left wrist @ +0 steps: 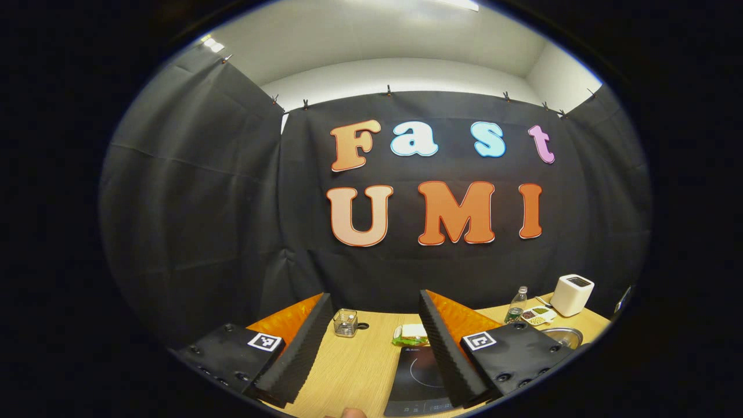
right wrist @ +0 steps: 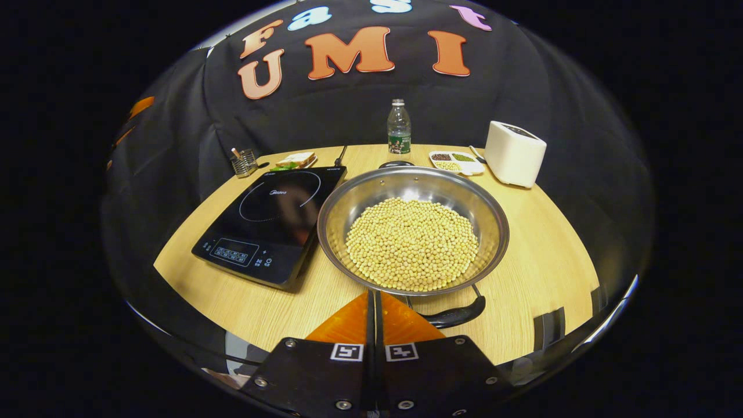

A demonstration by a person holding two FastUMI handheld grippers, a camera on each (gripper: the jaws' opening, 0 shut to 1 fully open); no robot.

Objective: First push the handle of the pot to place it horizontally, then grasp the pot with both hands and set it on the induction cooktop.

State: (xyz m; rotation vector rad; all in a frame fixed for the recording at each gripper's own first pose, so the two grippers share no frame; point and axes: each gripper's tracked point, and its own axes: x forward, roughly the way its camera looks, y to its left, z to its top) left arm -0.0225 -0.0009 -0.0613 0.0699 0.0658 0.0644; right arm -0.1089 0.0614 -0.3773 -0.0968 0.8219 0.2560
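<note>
On the counter (right wrist: 540, 261), the pot (right wrist: 413, 194) of soybeans (right wrist: 412, 242) sits just right of the induction cooktop (right wrist: 273, 223), handle (right wrist: 455, 315) at its near rim. Right gripper (right wrist: 374, 302) jaws clenched empty beside the handle; left gripper (left wrist: 371, 342) jaws released, held high. Risk: a hard or off-centre push could jolt the pot, spilling beans.

In your left gripper view, your left gripper's (left wrist: 371, 354) right finger (left wrist: 450, 354) is covering the right part of the induction cooktop (left wrist: 418, 377), and the picture's lower edge is cutting off the cooktop's front. The pot (left wrist: 562, 335) is showing as a sliver of rim behind that finger's black mount. A fingertip (left wrist: 353, 413) is peeking in at the bottom edge, the rest cut off.

In your right gripper view, the pot's rim (right wrist: 413, 232) is hiding the joint of the pot handle (right wrist: 458, 314), and your right gripper (right wrist: 374, 313) is covering its left end. The contents of the 3-part dish (right wrist: 455, 161) are too small to identify.
</note>
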